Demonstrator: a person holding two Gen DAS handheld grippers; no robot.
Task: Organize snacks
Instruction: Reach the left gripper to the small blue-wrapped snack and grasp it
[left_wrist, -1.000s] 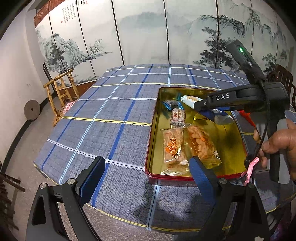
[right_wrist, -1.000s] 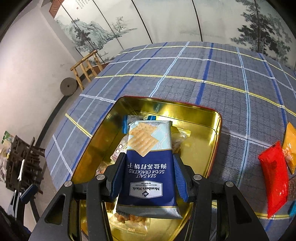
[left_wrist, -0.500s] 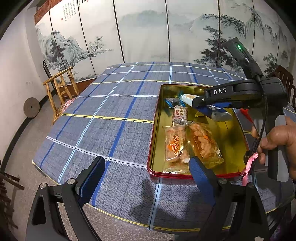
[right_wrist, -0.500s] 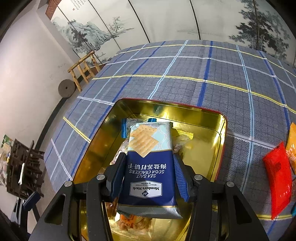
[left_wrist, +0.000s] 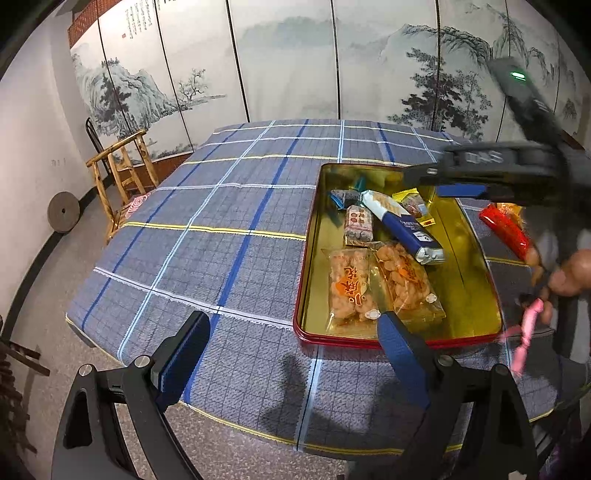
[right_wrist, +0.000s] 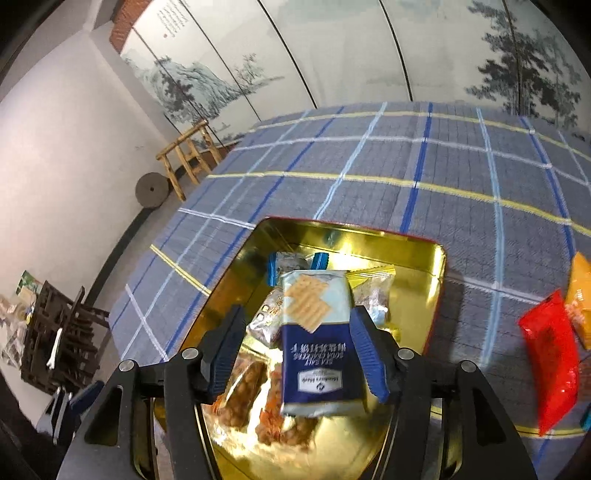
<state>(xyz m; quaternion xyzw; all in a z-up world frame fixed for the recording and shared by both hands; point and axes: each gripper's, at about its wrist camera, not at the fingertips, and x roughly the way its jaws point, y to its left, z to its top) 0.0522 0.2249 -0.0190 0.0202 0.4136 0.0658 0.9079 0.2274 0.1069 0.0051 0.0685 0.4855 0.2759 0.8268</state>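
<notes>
A blue and white soda cracker pack (left_wrist: 400, 225) (right_wrist: 317, 332) lies tilted on other snacks inside the red-rimmed gold tin (left_wrist: 399, 341) (right_wrist: 354, 236). My right gripper (right_wrist: 295, 321) (left_wrist: 439, 182) hovers just over it with its jaws opening. The pack is still between them, and the left pad stands clear of it. Two orange snack bags (left_wrist: 349, 284) lie side by side at the tin's near end. My left gripper (left_wrist: 291, 325) is open and holds nothing, above the cloth at the tin's near left corner.
A red packet (right_wrist: 550, 354) (left_wrist: 504, 229) and an orange packet (right_wrist: 580, 291) lie on the checked tablecloth right of the tin. A person's hand (left_wrist: 569, 273) holds the right gripper's handle. A wooden chair (left_wrist: 122, 173) stands at the table's far left.
The right jaws have spread and let go of the cracker pack, which now rests in the tin. The right gripper has tipped up a little. The left gripper has stayed put.
</notes>
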